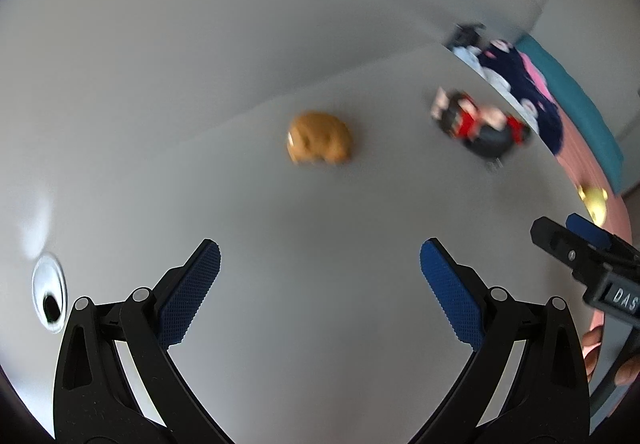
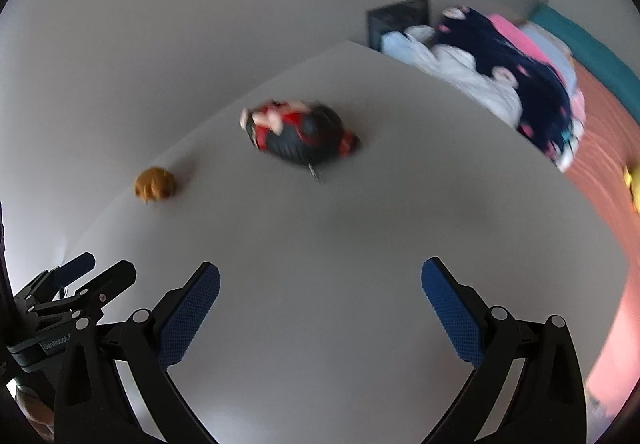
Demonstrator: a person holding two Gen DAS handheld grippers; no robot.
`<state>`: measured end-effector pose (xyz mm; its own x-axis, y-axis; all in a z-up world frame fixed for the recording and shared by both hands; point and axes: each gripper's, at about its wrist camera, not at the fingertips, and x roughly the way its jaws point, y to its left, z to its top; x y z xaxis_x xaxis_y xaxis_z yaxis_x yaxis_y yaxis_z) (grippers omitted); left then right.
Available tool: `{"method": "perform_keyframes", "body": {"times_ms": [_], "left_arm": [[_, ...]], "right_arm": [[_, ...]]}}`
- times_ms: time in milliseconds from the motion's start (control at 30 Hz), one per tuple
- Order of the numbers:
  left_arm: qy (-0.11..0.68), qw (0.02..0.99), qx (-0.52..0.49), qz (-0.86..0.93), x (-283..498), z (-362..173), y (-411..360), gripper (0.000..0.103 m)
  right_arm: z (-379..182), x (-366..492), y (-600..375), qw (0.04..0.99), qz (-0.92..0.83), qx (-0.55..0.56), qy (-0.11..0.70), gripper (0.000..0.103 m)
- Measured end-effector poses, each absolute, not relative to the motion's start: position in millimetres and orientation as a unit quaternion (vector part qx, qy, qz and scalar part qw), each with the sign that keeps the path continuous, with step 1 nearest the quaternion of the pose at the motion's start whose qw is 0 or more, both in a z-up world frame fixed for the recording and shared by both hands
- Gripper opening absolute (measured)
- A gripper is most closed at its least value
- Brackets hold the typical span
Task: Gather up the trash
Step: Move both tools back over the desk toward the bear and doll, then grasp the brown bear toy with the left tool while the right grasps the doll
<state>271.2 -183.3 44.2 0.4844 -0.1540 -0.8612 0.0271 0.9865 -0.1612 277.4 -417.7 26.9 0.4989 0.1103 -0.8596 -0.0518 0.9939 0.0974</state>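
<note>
2 pieces of trash lie well apart on the white table (image 1: 320, 244): 1 crumpled brown wad (image 1: 319, 143) and 1 red-and-black wrapper (image 2: 298, 138), its long axis running left-right in the right view; its print is too blurred to read. Left claw (image 1: 320, 292) and right claw (image 2: 320, 300) gape wide, empty. "GenRobot" marks the left claw's housing.

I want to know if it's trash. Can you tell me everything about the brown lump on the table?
The brown lump is a small crumpled wad, tan-orange, creased and dented like scrunched paper, though blur hides its exact material. It lies alone on the white table, near the back edge by the wall. Nothing touches it: both grippers are apart from it, and the red and black wrapper lies apart to its right.
</note>
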Motion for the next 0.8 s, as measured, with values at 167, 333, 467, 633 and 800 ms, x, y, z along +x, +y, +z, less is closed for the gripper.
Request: {"method": "perform_keyframes", "body": {"times_ms": [167,333,467,633,800], "left_arm": [[0.514,0.853,-0.084,-0.028,309.3,38.3,-181.5,0.097],[0.521,0.848,-0.094,-0.007,331.7,30.5,-183.8,0.097],[0.528,0.845,-0.085,0.001,344.7,21.6,-185.9,0.097],[0.515,0.855,-0.049,0.010,346.8,18.3,-190.7,0.070],[0.514,0.856,-0.044,-0.009,346.9,20.9,-194.3,0.047]], "right_arm": [[20.5,320.7,-408.5,0.865,0.054,0.007,0.500,0.101],[15.2,354.6,-402.2,0.869,0.058,-0.020,0.491,0.101],[6.1,373.4,-393.4,0.867,0.060,-0.053,0.491,0.101],[-7.0,383.8,-388.0,0.859,0.056,-0.081,0.503,0.101],[-15.1,382.4,-392.4,0.851,0.038,-0.077,0.518,0.061]]}}
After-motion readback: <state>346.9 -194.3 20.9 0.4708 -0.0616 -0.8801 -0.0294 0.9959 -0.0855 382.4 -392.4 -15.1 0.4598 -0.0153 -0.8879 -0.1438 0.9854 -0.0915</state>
